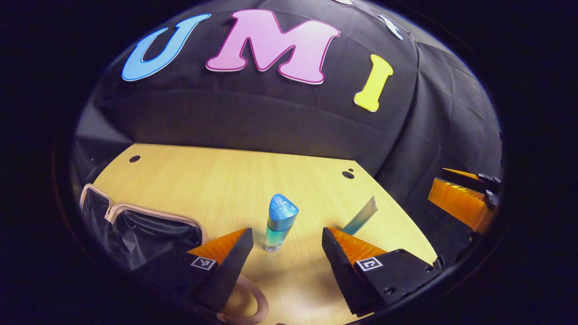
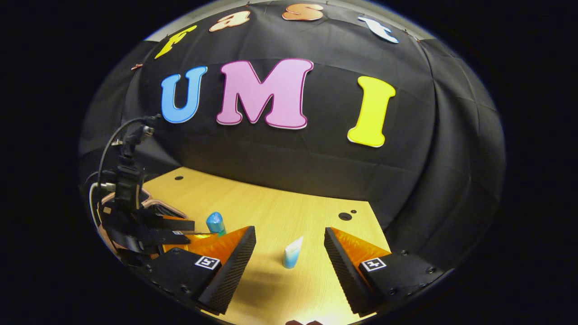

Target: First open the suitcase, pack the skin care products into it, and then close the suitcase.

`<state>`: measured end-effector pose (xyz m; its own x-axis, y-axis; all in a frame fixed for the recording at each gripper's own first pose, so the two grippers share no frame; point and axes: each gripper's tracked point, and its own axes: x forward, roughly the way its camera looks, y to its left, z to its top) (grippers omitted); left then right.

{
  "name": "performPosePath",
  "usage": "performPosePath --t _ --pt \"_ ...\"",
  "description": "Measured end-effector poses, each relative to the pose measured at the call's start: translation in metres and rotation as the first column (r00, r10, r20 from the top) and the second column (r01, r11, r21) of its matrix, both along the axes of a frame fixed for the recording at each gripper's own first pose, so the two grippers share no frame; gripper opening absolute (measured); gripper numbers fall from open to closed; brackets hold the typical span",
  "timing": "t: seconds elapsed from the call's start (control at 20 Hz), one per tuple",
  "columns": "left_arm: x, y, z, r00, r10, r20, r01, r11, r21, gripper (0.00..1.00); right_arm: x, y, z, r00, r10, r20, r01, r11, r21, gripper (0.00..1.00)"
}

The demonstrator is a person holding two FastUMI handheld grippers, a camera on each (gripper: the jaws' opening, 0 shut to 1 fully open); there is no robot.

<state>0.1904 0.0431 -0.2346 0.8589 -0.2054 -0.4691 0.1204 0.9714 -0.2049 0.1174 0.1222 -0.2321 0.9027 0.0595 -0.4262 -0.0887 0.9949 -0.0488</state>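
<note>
Left gripper view: left gripper point(image 1: 286, 246) at bottom centre, released, ribbed black pads, orange backs. Just beyond the gap, blue bottle point(image 1: 279, 222) upright on pale wood-grain table point(image 1: 216, 180), rounded triangular cap, clear base. Tube point(image 1: 361, 215) leaning at right. Open suitcase point(image 1: 135, 228) at lower left, beige trim, glossy black lining.

Right gripper view: right gripper point(image 2: 289, 246) at bottom centre, released; flat white-blue tube point(image 2: 292, 253) standing between its tips, untouched. Bottle point(image 2: 216, 223) left of centre, beside left gripper point(image 2: 178, 230).

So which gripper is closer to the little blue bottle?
Left. The left gripper has the blue bottle standing just ahead between its open fingers; the right gripper faces the tube instead, off to the bottle's side.
</note>
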Motion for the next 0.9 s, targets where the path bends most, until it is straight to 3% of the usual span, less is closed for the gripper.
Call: performPosePath --t 0.45,0.55,0.75,0.85,0.9 --pt "0.061 -0.015 -0.059 0.998 0.008 -0.059 -0.007 1.000 0.019 0.97 0.017 -0.012 -0.092 0.981 -0.050 -0.185 0.061 0.996 0.057 0.97" --pt "0.072 -0.019 -0.060 0.998 -0.003 -0.056 0.005 0.999 0.033 0.97 0.025 -0.013 -0.135 0.957 -0.062 -0.282 0.085 0.994 0.068 0.97" --pt "0.084 -0.023 -0.062 0.998 -0.007 -0.067 0.010 0.999 0.042 0.96 0.043 -0.009 -0.166 0.942 -0.059 -0.331 0.086 0.994 0.069 0.97" --pt "0.086 -0.024 -0.065 0.997 -0.006 -0.071 0.008 1.000 0.030 0.94 0.046 -0.011 -0.179 0.931 -0.072 -0.359 0.108 0.991 0.083 0.97" --pt "0.086 -0.022 -0.066 0.997 0.001 -0.073 0.002 0.999 0.037 0.82 0.047 -0.011 -0.186 0.925 -0.080 -0.372 0.123 0.988 0.093 0.97"
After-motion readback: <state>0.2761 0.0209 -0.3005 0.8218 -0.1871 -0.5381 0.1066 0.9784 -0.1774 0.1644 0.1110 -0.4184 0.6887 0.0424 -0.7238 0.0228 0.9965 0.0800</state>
